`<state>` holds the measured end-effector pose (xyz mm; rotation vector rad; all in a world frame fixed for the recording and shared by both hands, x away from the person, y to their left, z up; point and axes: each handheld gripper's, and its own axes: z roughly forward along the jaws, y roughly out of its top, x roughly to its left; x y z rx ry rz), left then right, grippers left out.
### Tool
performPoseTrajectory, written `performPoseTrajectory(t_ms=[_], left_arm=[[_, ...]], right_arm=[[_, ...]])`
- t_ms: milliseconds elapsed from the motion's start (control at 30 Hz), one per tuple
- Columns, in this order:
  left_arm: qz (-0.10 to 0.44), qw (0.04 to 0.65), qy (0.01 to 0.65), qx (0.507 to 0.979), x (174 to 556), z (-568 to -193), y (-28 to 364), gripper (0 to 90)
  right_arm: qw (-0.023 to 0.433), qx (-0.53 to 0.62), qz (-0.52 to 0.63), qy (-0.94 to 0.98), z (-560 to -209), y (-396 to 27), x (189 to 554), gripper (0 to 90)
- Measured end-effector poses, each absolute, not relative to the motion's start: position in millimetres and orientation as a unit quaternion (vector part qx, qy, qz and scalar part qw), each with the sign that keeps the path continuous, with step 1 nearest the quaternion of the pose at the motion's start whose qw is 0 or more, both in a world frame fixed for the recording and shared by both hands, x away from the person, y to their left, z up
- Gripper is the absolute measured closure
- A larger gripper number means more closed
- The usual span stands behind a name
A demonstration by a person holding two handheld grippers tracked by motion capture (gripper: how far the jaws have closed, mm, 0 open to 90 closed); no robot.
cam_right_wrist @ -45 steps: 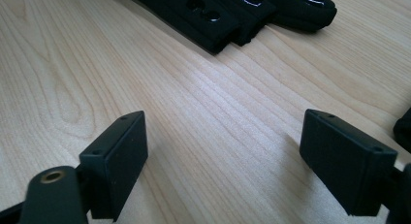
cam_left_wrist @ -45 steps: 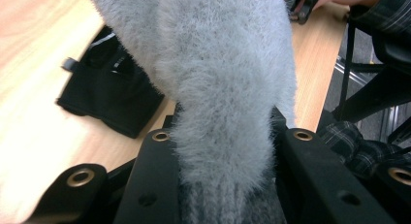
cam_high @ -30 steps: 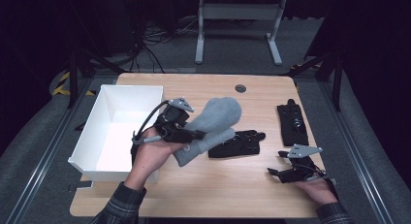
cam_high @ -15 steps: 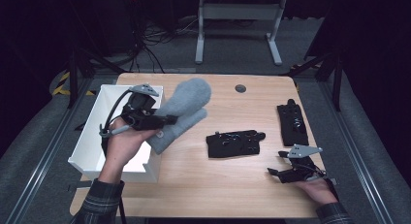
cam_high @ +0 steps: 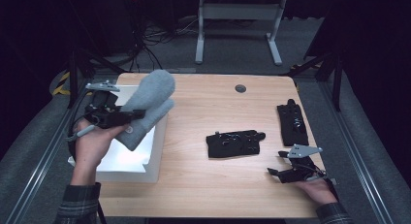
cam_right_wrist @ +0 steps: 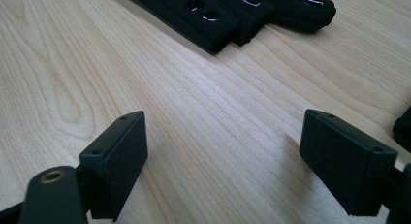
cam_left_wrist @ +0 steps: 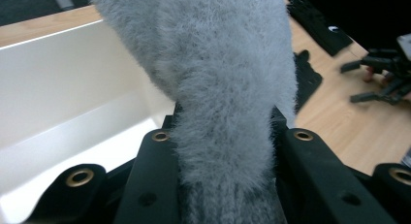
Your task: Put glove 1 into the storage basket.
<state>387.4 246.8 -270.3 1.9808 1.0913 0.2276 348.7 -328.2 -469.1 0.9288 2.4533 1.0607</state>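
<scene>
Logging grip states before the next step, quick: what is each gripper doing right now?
Left gripper: shut on the grey mitten, held above the white box.
Right gripper: open, holding nothing, low over the table.

**Right gripper low over bare wood, jaws apart**

The right gripper (cam_right_wrist: pixel 223 161) sits close above the light wooden tabletop (cam_right_wrist: pixel 203 103), its two black jaws spread wide with only wood grain between them. Beyond them, near the top edge, lies a black glove (cam_right_wrist: pixel 232 13) with small white markings. Another dark item (cam_right_wrist: pixel 403 128) shows at the right edge, too cropped to identify.
</scene>
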Motion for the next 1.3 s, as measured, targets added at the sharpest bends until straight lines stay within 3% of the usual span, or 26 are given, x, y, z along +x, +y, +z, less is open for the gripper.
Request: performPoseTrajectory(t_ms=[367,1067,1200,1300], left_arm=[[0.093,0.403,0.517,0.749,394,-307,282,70.4],[0.051,0.327,0.619,0.712,425,-408,291,68.7],[0.052,0.306,0.621,0.72,429,-412,287,62.3],[0.054,0.3,0.62,0.723,431,-412,287,50.9]], right_arm=[[0.155,0.324,0.37,0.857,-469,-328,349,17.9],[0.155,0.324,0.37,0.857,-469,-328,349,17.9],[0.155,0.324,0.37,0.856,-469,-328,349,17.9],[0.155,0.325,0.37,0.856,-469,-328,349,17.9]])
